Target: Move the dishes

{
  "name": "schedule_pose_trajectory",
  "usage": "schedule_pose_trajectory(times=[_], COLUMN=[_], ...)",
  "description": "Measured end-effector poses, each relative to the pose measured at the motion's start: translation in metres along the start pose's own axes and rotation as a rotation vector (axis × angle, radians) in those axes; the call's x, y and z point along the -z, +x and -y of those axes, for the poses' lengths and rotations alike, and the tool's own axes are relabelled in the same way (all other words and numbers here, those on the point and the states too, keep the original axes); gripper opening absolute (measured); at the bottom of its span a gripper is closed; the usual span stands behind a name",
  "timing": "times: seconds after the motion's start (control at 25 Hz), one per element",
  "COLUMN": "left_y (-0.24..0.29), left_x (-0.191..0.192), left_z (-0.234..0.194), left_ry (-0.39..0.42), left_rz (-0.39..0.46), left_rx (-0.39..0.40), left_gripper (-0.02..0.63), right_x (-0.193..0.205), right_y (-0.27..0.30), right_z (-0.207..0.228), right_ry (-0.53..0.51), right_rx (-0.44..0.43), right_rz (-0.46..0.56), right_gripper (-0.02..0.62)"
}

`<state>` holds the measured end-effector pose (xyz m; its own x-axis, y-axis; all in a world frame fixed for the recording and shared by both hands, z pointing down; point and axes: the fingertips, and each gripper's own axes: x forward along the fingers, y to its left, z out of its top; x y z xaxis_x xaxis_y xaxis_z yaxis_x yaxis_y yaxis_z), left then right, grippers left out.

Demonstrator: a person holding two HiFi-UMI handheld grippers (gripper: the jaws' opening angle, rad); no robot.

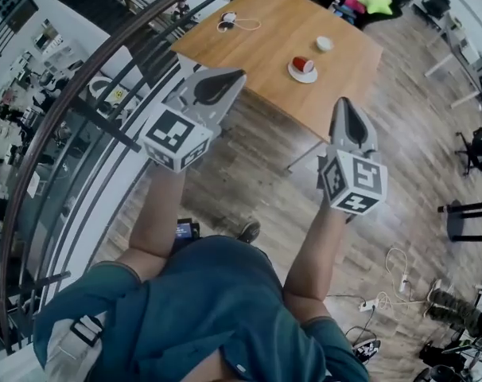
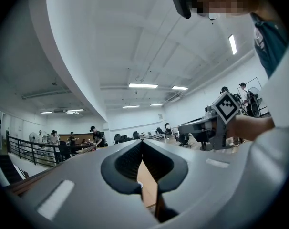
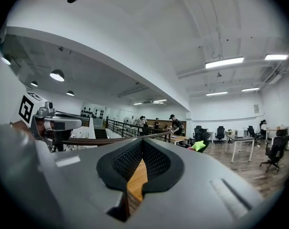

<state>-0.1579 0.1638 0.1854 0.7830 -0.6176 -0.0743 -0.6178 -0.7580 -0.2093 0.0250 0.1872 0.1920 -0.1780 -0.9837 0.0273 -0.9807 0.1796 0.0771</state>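
A red cup lies on a white saucer on the wooden table ahead of me. A small white bowl sits just beyond it. Both grippers are held out level over the floor, short of the table's near edge. My left gripper is shut and empty, and its tip is near the table's left corner. My right gripper is also shut and empty, below the table's right corner. In the left gripper view the jaws meet with only table wood behind them. The right gripper view shows the same for the right gripper.
A white cabled device lies at the table's far left. A curved dark railing runs along my left. A green star cushion lies beyond the table. Stools and floor cables are to the right. People stand in the distance.
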Motion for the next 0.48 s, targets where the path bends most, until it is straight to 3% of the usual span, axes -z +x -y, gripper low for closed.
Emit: schedule_pose_trajectory(times=[0.48], left_y=[0.09], left_x=[0.01], left_z=[0.022], left_ry=[0.02], left_rz=[-0.053], left_rx=[-0.061], left_gripper=[0.0], right_x=[0.017], right_y=[0.035], right_z=[0.089], right_ry=[0.02], right_rx=[-0.066], right_rz=[-0.01], right_gripper=[0.009])
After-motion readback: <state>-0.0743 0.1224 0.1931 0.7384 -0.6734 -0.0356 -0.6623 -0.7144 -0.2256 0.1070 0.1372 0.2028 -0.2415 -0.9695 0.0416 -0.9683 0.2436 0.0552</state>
